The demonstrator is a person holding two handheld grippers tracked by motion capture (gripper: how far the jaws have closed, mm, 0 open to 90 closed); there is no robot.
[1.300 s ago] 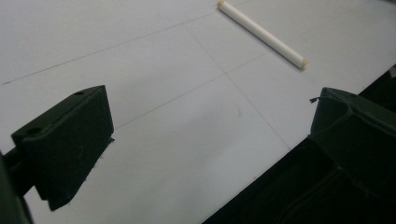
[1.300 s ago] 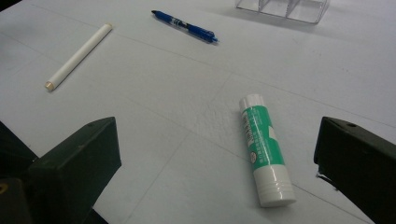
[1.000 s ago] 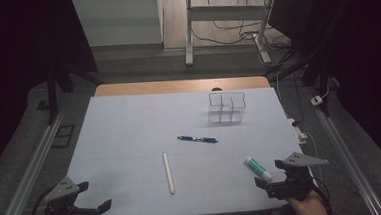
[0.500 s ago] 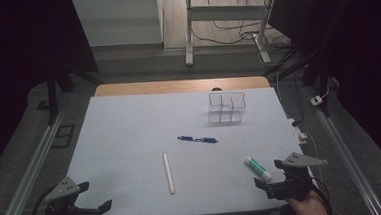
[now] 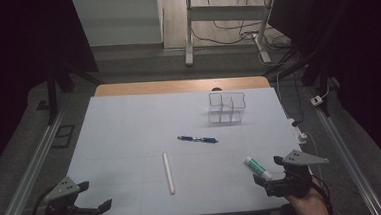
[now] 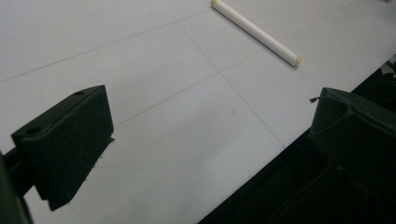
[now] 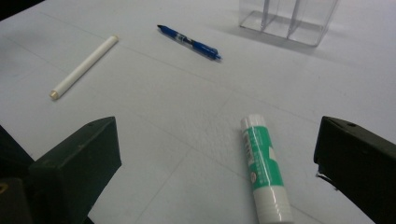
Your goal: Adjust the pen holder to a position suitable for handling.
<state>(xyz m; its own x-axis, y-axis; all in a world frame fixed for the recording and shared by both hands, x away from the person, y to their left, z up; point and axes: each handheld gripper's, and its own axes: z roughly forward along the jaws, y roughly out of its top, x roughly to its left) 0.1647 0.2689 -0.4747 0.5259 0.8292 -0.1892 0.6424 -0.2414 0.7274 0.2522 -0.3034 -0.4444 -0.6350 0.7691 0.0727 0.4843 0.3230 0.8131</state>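
On the white table (image 5: 129, 126) lie a white stick (image 5: 168, 172), a blue pen (image 5: 198, 139) and a green-and-white glue stick (image 5: 258, 167). A clear plastic organizer (image 5: 226, 108) with compartments stands farther back. My right gripper (image 5: 268, 170) is open at the front right. In the right gripper view the glue stick (image 7: 264, 172) lies between the wide jaws of that gripper (image 7: 219, 168), on the table and untouched. My left gripper (image 5: 94, 195) is open at the front left corner, holding nothing. In the left gripper view the white stick (image 6: 254, 30) lies well ahead of the gripper (image 6: 210, 140).
The table's front edge (image 6: 261, 163) runs just under the left gripper. Metal rails (image 5: 27, 172) flank the table on both sides. A white power strip (image 5: 300, 131) hangs at the right edge. The floor behind holds a desk frame (image 5: 189, 32) and cables.
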